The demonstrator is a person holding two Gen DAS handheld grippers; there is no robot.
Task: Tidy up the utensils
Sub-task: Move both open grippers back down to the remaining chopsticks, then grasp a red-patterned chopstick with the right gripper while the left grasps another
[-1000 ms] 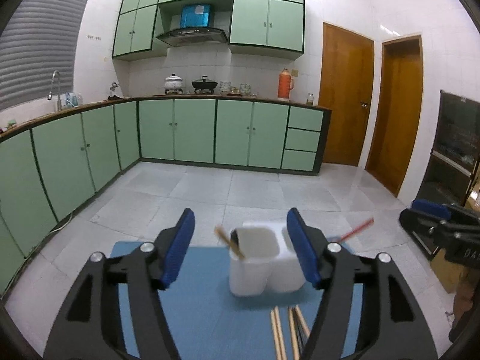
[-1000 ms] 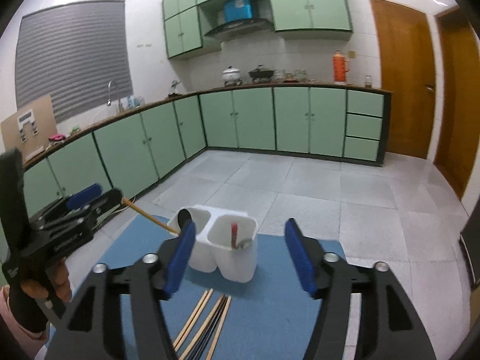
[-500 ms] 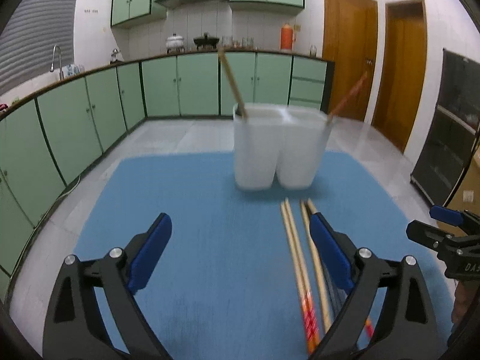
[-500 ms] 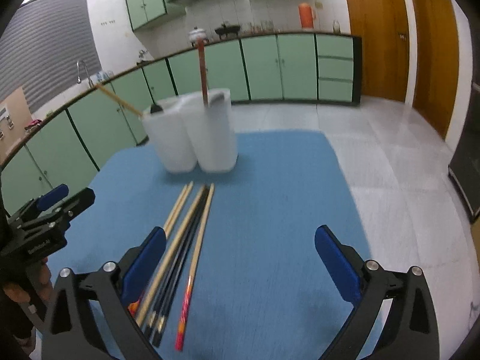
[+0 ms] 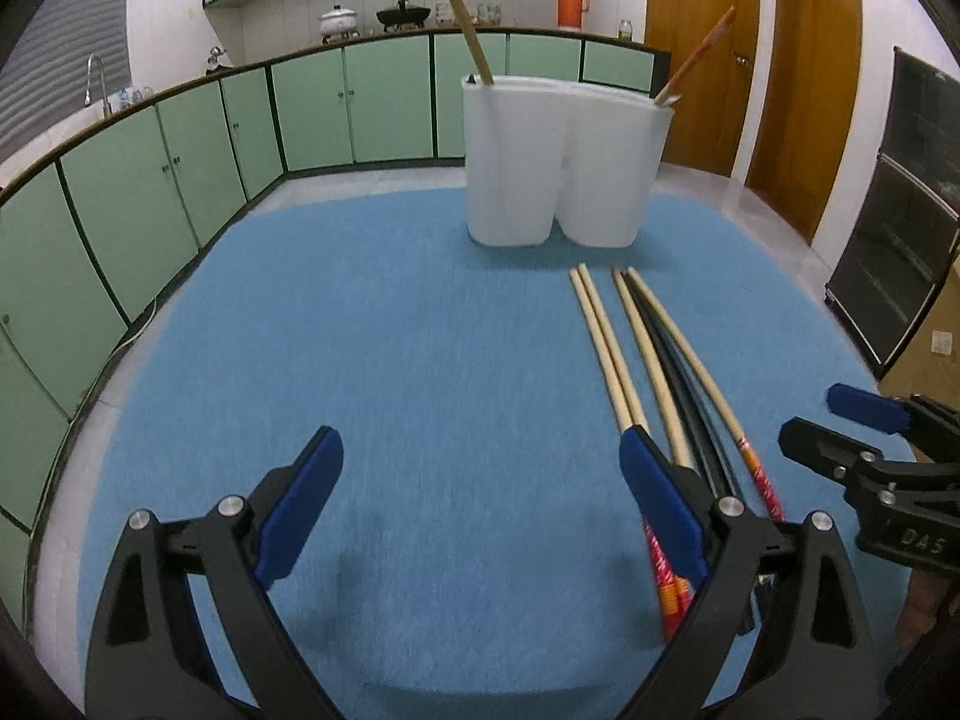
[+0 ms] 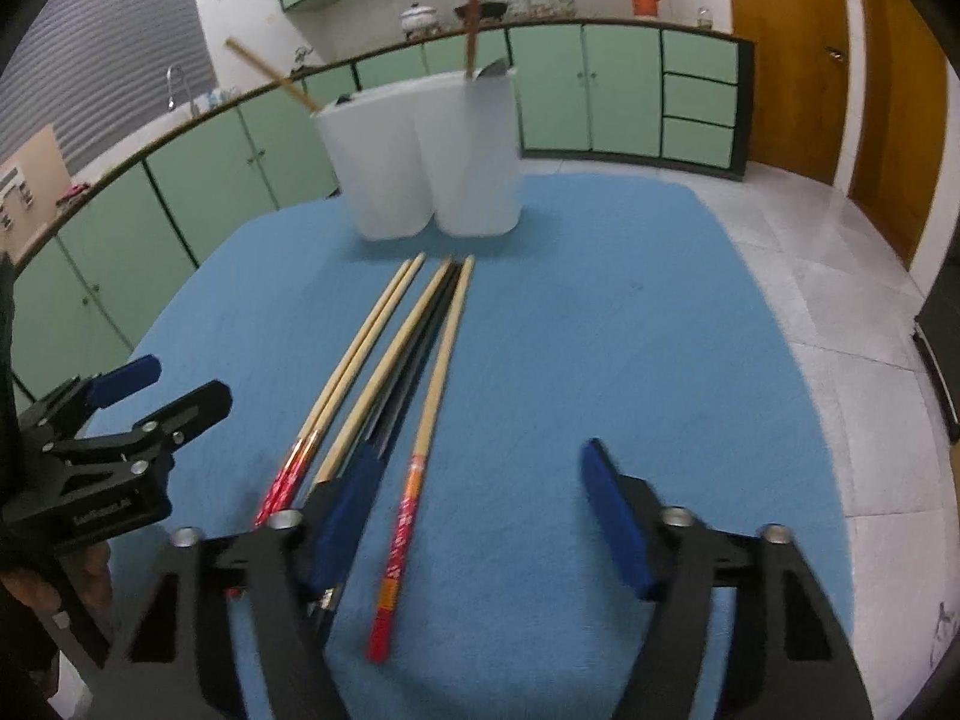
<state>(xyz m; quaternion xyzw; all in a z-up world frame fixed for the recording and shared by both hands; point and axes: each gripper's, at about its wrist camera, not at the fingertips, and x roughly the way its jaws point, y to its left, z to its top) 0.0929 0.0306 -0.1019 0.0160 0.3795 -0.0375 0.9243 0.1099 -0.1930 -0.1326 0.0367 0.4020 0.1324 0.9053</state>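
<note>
One white two-compartment holder (image 5: 564,168) stands on the blue bench (image 5: 420,360), one chopstick in each compartment. Just before the holder lie four wooden chopsticks (image 6: 372,360); the black ones between cannot be counted. Left tongs (image 5: 480,504) and right tongs (image 6: 480,516): wide open, empty.

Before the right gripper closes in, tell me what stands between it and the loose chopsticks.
Nothing visible. The open right gripper hangs just above the loose chopsticks on the blue mat, one red-ended stick already between its fingers.
</note>
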